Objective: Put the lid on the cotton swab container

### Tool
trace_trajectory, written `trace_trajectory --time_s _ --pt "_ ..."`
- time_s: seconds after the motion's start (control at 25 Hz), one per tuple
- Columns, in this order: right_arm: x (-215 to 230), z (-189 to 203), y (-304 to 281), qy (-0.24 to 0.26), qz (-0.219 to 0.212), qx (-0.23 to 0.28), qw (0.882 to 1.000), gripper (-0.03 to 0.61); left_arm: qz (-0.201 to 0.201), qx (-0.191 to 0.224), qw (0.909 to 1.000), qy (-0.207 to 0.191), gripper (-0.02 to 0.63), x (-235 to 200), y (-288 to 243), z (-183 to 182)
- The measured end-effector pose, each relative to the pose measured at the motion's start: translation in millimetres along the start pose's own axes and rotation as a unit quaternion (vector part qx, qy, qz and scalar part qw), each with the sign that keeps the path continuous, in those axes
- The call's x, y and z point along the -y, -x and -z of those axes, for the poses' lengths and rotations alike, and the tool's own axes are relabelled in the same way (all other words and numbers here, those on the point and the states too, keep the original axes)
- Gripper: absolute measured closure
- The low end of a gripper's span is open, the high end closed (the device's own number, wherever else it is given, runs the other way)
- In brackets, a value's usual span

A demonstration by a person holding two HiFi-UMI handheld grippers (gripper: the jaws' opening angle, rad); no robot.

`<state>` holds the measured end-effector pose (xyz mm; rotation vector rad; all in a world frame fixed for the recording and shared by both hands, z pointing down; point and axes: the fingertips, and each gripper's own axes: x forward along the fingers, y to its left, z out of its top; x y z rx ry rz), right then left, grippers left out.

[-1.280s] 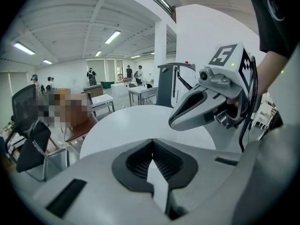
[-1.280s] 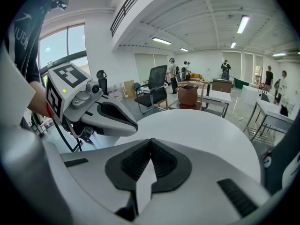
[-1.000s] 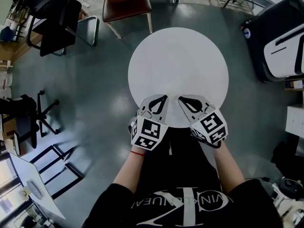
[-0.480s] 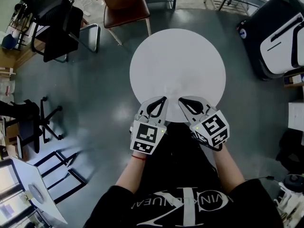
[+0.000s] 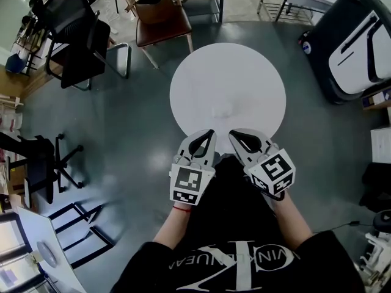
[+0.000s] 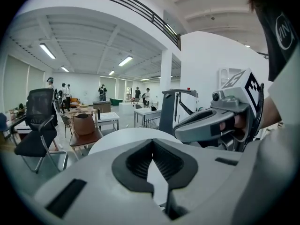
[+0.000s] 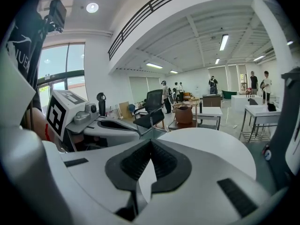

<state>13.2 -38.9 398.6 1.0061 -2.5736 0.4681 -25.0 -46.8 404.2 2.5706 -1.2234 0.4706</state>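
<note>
A round white table (image 5: 244, 78) stands in front of me. On it I make out only a faint pale shape (image 5: 222, 110) near the middle, too dim to tell what it is. No clear cotton swab container or lid shows in any view. My left gripper (image 5: 210, 133) and right gripper (image 5: 233, 133) are side by side at the table's near edge, tips pointing at the table. Both are shut with nothing between the jaws. The left gripper view has its own jaws (image 6: 151, 143) closed and the right gripper (image 6: 211, 125) beside them. The right gripper view likewise has closed jaws (image 7: 150, 143).
A brown chair (image 5: 160, 17) stands behind the table and a black office chair (image 5: 76, 35) at the far left. A large black and white machine (image 5: 354, 41) sits at the right. Another chair base (image 5: 46, 163) is at the left on the grey floor.
The view has drawn back from the table, which now looks smaller and farther. Both grippers sit slightly lower in the frame, still shut and side by side.
</note>
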Motion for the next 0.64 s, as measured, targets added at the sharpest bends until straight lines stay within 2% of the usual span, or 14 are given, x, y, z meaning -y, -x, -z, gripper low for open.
trace_trajectory --time_s 0.36,0.64 --pt "-19.9 -38.4 23.4 0.02 0.01 0.073 0.997 0.575 -0.015 0.065 0.9977 -0.01 0.606 8.5 25.8 -41.7" --pt "-21.3 -51.3 36.9 0.016 0.043 0.106 0.993 0.575 -0.056 0.124 0.9903 -0.024 0.606 5.3 49.6 -63.6"
